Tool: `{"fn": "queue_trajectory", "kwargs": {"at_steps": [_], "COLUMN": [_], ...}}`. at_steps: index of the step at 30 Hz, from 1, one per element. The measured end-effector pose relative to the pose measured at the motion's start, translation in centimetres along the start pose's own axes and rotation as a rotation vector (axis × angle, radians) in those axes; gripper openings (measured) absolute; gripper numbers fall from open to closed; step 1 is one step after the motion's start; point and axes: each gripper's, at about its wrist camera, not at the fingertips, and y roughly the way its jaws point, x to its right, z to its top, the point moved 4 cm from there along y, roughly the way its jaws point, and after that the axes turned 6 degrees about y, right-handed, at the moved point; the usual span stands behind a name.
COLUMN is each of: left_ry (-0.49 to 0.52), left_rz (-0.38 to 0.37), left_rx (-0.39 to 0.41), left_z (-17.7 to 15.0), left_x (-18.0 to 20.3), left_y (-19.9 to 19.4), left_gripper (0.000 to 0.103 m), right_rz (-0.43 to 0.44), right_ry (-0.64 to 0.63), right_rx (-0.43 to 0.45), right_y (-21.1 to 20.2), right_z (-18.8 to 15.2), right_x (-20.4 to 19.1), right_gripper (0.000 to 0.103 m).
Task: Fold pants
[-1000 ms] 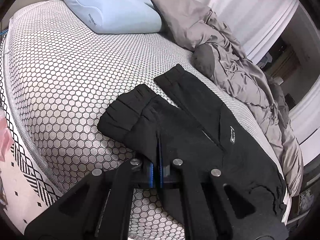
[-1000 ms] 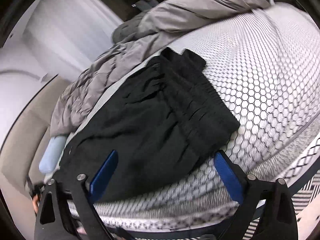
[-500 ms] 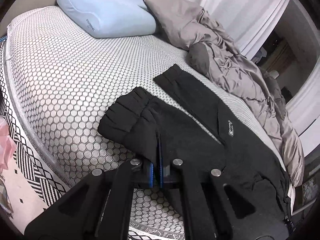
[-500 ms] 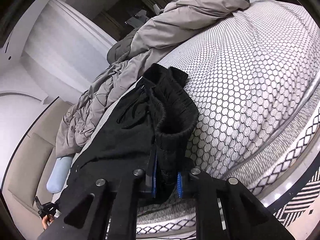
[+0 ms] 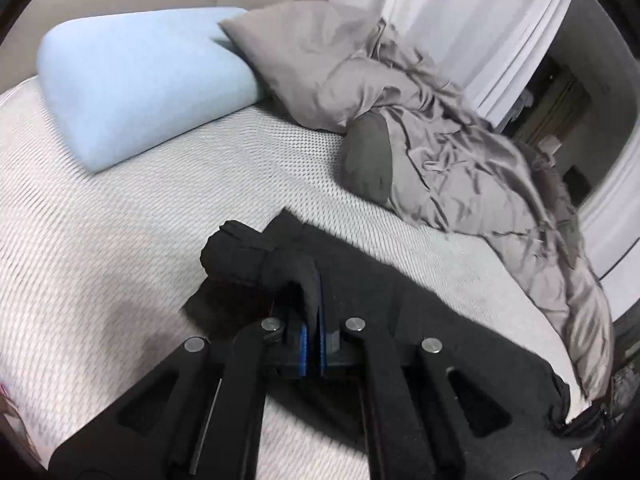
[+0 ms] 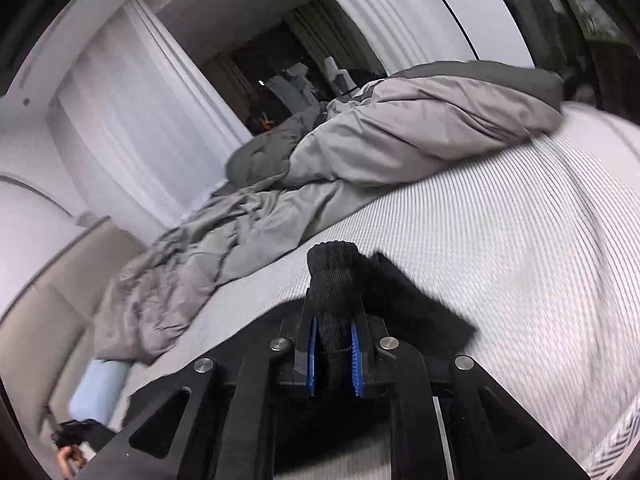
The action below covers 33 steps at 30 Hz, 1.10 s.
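- Bedroom setting: a wide bed [image 5: 120,220] fills both views, its cover a pale fabric with a fine honeycomb print, blurred here into streaks.
- Along the far side lies a rumpled grey duvet [image 5: 460,152], soft and deeply creased, with white pleated curtains [image 6: 132,120] behind it.
- At the head sits a smooth, pale blue pillow [image 5: 140,88], rounded at the corners and well apart from the garment.
- Black pants [image 5: 400,312] lie on the bed on the near side, matte and slightly fuzzy; their long axis runs from the bunched end at the left gripper off toward the lower right of the left wrist view.
- Part of that cloth is raised off the cover, humped over the jaws of each tool, while the rest lies flat.
- Left gripper [image 5: 311,344]: blue pads pressed together on a thin fold of the pants, the ribbed, gathered end just ahead of them.
- Right gripper [image 6: 333,354]: jaws clamped on a thicker roll of the ribbed black fabric, which stands up between the pads.
- Judging by both holds, each hand has one corner of the same end, so the coming fold would likely carry that end along the garment's length.
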Motion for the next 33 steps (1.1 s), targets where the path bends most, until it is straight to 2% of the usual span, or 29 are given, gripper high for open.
{"fn": "queue_trajectory", "kwargs": {"at_steps": [2,4,6,7,8,9,10,12,15,17,20,22,24,26,30,32,33], "left_ry": [-0.015,-0.045,-0.075,-0.086,-0.088,-0.080,-0.071,-0.039,-0.023,-0.038,-0.069,-0.075,-0.086,-0.117,-0.106,-0.089,-0.091], "left_rz": [0.006,-0.001,0.005,0.024,0.054,0.063,0.049,0.024,-0.018,-0.056,-0.089,-0.110,-0.136,-0.187,-0.287,-0.280,-0.271], "left_rx": [-0.053,-0.126,-0.136,-0.110,-0.094,-0.088,-0.085,-0.091,-0.100,-0.102,-0.140,-0.195,-0.234,-0.242,-0.229,-0.215,-0.213], "left_z": [2.1,4.2,5.4,5.8,6.2,6.4,6.3,5.4,2.8,0.7,-3.5,-6.3,-8.6,-10.6,-12.6,-12.9,-13.1], "left_x": [1.5,2.1,1.8,1.5,1.2,0.9,0.7,0.4,0.0,0.0,0.2,0.7,1.3,2.3,5.2,6.2,6.5], "left_y": [3.9,8.2,10.4,10.7,10.7,10.5,10.3,9.1,6.6,5.1,3.7,3.4,2.8,1.8,1.5,2.4,3.0], "left_gripper": [0.004,0.017,0.044,0.051,0.065,0.073,0.074,0.074,0.074,0.074,0.074,0.073,0.061,0.061,0.053,0.052,0.048], "right_rz": [-0.033,-0.098,-0.158,-0.195,-0.239,-0.264,-0.271,-0.243,-0.215,-0.171,-0.135,-0.113,-0.086,-0.055,0.008,0.017,0.017], "right_ry": [-0.007,0.009,0.000,-0.005,-0.008,-0.008,-0.009,-0.030,-0.099,-0.087,-0.063,-0.079,-0.079,-0.055,0.018,0.014,0.012], "right_rx": [-0.021,-0.045,-0.060,-0.055,-0.044,-0.038,-0.037,-0.031,-0.017,-0.021,-0.067,-0.081,-0.080,-0.107,-0.142,-0.150,-0.155], "right_y": [4.0,9.3,13.5,15.2,16.4,16.8,17.0,16.5,14.3,12.2,10.4,8.9,6.8,5.4,2.7,2.6,2.6], "right_z": [1.7,3.3,4.4,4.9,5.3,5.2,5.2,4.7,2.9,1.3,-0.6,-2.0,-3.5,-4.9,-7.7,-8.6,-9.0], "right_x": [-1.2,-1.7,-1.7,-1.5,-1.1,-0.5,-0.6,-1.0,-2.0,-2.6,-3.5,-4.3,-4.6,-4.2,-2.8,-2.3,-1.9], "right_gripper": [0.013,0.021,0.047,0.051,0.052,0.053,0.055,0.073,0.082,0.087,0.087,0.087,0.090,0.091,0.091,0.091,0.091]}}
